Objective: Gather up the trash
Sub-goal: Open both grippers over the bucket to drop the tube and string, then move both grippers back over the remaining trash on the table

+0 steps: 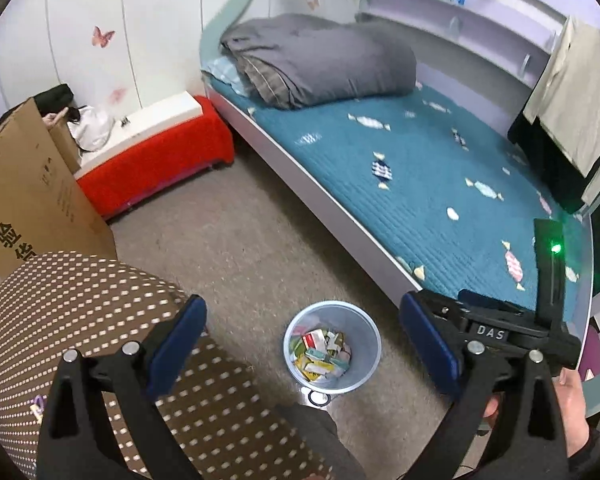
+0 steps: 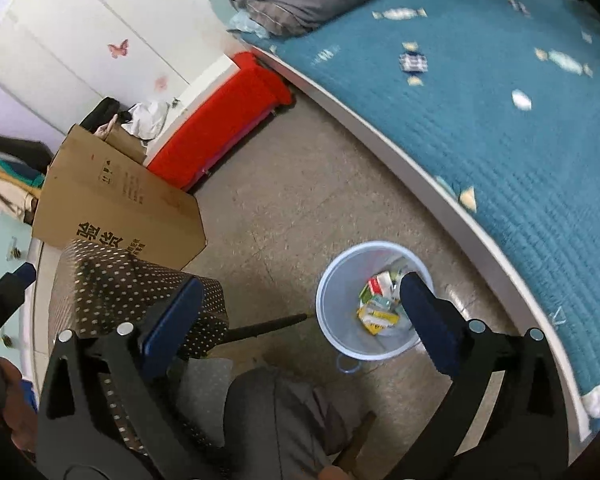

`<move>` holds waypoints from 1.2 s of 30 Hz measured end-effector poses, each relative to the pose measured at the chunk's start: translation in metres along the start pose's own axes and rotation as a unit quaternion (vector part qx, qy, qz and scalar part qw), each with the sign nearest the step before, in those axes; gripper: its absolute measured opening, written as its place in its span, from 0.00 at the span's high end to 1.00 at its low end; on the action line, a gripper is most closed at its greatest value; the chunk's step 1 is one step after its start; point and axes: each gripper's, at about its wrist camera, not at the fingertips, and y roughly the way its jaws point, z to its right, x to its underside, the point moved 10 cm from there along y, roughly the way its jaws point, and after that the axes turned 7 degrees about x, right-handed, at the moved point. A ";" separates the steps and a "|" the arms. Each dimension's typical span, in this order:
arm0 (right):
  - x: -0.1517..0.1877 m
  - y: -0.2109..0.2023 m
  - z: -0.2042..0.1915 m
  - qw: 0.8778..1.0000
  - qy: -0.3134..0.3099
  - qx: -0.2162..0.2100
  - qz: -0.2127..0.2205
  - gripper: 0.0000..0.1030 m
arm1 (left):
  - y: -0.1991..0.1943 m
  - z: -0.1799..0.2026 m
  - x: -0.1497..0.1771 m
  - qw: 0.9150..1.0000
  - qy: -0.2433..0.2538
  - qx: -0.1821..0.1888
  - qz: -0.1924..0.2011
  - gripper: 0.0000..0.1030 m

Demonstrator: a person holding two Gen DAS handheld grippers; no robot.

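Blue pads mark both of your grippers, and both stand spread wide with nothing between the fingers. Your left gripper (image 1: 302, 342) hangs above the floor, and the pale blue trash bin (image 1: 332, 346) lies just below and between its two fingers, slightly nearer to the right one. Your right gripper (image 2: 300, 320) hovers over the same trash bin (image 2: 370, 308); here its right finger overlaps the bin rim in the picture, but you cannot tell if it touches. The bin stands upright on the grey floor (image 1: 260, 240), close to the white edge of the bed (image 1: 440, 168), and it holds a heap of small coloured wrappers (image 1: 320, 350).

Beside the left finger in both views you see a brown seat with white dots (image 1: 100, 320). Behind it stands a cardboard box (image 1: 28, 200), then a red bench (image 1: 160, 160), and farthest a folded grey blanket (image 1: 320, 60) on the teal bed cover.

Only the left view shows the right gripper from the side, with your hand (image 1: 576, 408) on it. Only the right view shows a thin black rod (image 2: 268, 328) on the floor, pointing toward the bin.
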 end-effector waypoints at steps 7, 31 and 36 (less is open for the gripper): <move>-0.011 -0.048 -0.049 0.997 -0.051 -0.001 0.052 0.06 | -0.046 -0.018 0.006 0.999 -0.003 -0.005 0.037 0.07; 0.036 -0.117 -0.237 0.968 -0.220 -0.046 0.111 0.06 | -0.191 -0.132 0.087 0.987 -0.050 -0.064 0.137 0.07; 0.059 -0.113 -0.276 0.958 -0.260 -0.047 0.109 0.06 | -0.206 -0.169 0.119 0.985 -0.062 -0.087 0.138 0.07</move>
